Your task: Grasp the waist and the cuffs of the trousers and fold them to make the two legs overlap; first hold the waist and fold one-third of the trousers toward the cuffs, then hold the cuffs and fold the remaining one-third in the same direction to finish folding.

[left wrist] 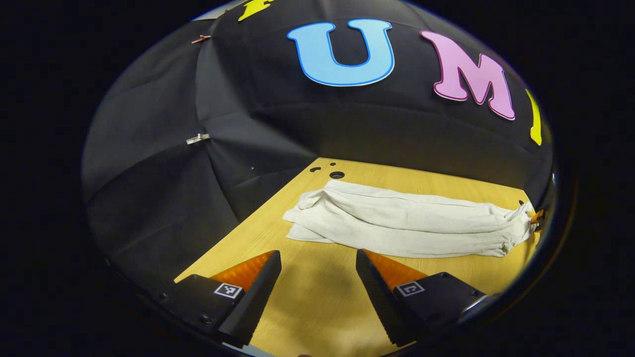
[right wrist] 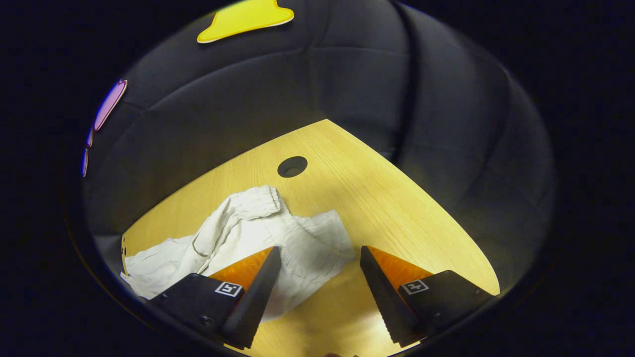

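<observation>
White trousers [left wrist: 407, 223] lie lengthwise across the wooden table [left wrist: 317, 297], legs stacked roughly one over the other, one end at left and a bunched end at far right. My left gripper [left wrist: 318, 258] hovers open in front of them, apart from the cloth, with nothing between its fingers. In the right gripper view the trousers' wide, crumpled end [right wrist: 278, 233] lies just ahead. My right gripper [right wrist: 320, 255] is open above its near edge, the left finger [right wrist: 258, 287] over the cloth and the right finger [right wrist: 384, 292] over bare table [right wrist: 397, 208].
Round cable holes are set in the tabletop near the far edge [left wrist: 337, 175] [right wrist: 292, 166]. Black cloth walls close in behind and beside the table. A bit of the other gripper [left wrist: 537, 216] shows at the trousers' right end.
</observation>
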A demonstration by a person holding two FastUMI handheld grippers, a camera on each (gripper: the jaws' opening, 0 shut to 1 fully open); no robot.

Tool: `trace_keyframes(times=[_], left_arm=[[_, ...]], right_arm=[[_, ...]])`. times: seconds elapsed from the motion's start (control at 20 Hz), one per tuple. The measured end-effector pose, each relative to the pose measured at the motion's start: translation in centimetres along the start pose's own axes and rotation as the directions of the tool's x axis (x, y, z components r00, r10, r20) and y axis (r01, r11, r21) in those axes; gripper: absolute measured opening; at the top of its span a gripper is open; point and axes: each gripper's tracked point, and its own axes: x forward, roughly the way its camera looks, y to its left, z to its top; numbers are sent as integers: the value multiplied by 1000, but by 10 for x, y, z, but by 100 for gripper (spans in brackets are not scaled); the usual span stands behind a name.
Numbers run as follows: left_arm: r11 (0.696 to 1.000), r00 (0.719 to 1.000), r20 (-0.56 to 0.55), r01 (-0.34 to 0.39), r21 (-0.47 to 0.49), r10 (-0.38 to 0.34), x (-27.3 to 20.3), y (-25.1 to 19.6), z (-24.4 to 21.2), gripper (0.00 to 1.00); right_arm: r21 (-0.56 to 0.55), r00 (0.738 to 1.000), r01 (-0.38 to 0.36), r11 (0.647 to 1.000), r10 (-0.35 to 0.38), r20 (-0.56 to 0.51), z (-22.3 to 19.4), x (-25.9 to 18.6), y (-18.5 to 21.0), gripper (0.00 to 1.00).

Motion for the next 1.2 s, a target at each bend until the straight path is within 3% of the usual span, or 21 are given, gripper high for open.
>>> trace_keyframes(times=[0.35,0.45,0.6,0.75,0.85,1.2], left_arm=[[996,997,-65,44,-76,-49,-5,-5,6,98],[997,995,-69,64,-49,-67,-10,-5,9,98],[993,990,-74,117,-3,-117,-12,-7,3,98],[987,984,-83,159,-1,-158,-13,-10,5,98],[982,978,-96,185,-29,-187,-16,-11,7,98],[971,977,-101,169,-169,-188,-2,20,5,96]], right_arm=[[-119,998,28,993,-21,54,1,3,-1,97],[-126,999,16,992,-10,49,1,1,7,83],[-60,1000,14,998,-13,21,0,-4,15,35],[-30,1000,0,1000,0,-16,-6,-2,20,17],[-34,999,24,999,-25,-23,-5,-6,13,12],[10,998,52,999,-52,32,35,-53,27,11]])
